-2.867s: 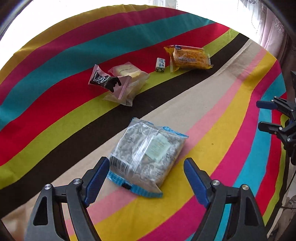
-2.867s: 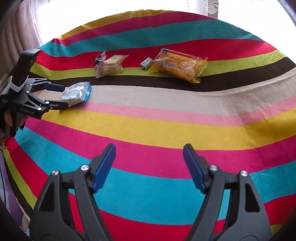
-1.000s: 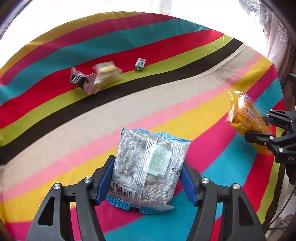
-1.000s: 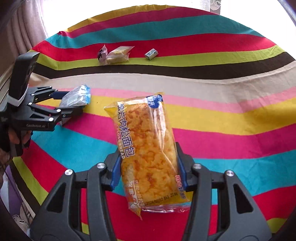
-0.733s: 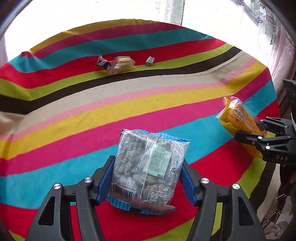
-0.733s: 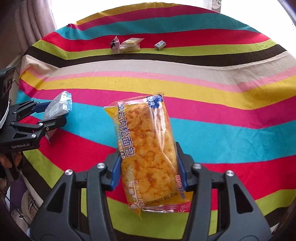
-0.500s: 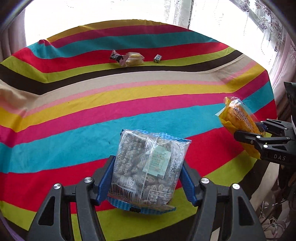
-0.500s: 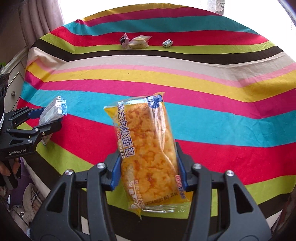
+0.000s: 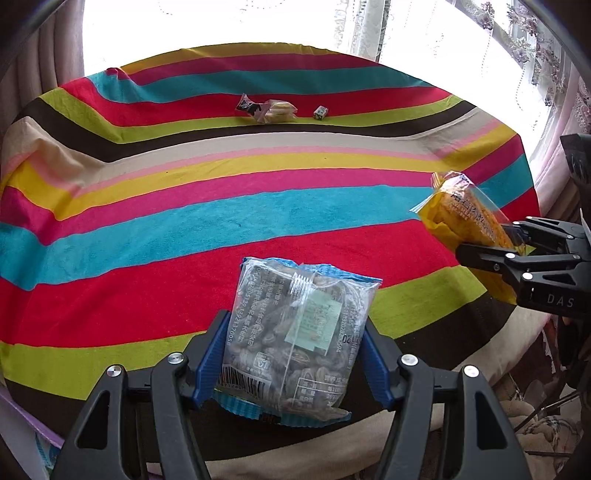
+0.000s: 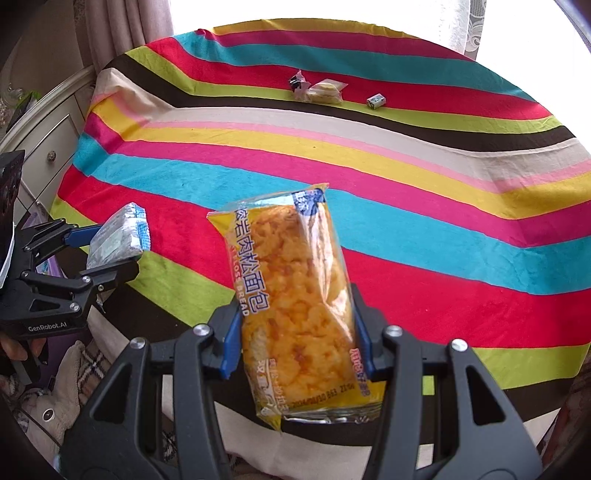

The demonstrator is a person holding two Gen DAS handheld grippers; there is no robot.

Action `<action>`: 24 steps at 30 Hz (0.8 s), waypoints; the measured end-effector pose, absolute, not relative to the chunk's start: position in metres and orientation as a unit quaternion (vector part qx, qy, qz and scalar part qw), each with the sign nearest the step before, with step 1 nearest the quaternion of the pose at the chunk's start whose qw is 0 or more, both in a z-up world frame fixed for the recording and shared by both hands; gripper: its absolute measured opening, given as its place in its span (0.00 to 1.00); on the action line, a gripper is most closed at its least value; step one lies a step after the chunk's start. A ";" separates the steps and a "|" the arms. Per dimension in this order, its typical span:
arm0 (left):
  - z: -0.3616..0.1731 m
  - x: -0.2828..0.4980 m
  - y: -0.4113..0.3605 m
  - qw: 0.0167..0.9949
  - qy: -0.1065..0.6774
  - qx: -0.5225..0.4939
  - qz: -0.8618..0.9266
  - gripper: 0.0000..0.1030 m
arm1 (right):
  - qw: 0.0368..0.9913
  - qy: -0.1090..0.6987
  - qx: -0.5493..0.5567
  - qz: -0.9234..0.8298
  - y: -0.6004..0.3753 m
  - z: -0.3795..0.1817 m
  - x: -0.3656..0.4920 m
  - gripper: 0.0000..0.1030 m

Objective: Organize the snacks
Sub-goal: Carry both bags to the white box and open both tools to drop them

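Left gripper point(image 9: 291, 354) clamped on nut packet point(image 9: 299, 332), right gripper point(image 10: 295, 332) on bread packet point(image 10: 295, 295), above striped table point(image 9: 184, 229).

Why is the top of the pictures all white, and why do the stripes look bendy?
Left wrist view: the window glares white; the fisheye lens bends the striped cloth. Right wrist view: same white glare and bent stripes; the yellow bread packet looks sharp.

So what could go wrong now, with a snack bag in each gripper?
1. The bread bag is held only near its lower end by the right gripper; it sticks up tall, so it might tip or slide out.
2. The nut bag in the left gripper is slippery plastic and could slip.
3. Both hang near the tablecloth edge, so a dropped bag might hit the floor.
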State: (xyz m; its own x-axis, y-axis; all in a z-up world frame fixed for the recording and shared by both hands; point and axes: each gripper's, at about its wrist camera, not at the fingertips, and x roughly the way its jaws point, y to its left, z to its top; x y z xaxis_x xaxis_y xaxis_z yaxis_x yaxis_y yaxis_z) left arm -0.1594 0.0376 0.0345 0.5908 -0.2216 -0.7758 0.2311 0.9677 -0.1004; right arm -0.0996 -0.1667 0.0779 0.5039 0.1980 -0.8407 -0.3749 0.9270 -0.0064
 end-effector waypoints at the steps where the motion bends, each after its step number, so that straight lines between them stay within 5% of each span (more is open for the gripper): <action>1: 0.035 -0.161 0.038 0.892 0.433 0.006 -0.127 0.64 | 0.862 0.469 -0.097 0.167 -0.164 0.078 -0.102 0.52; 24: 0.019 -0.168 0.052 0.889 0.441 -0.021 -0.120 0.64 | 0.848 0.500 -0.092 0.148 -0.151 0.058 -0.110 0.52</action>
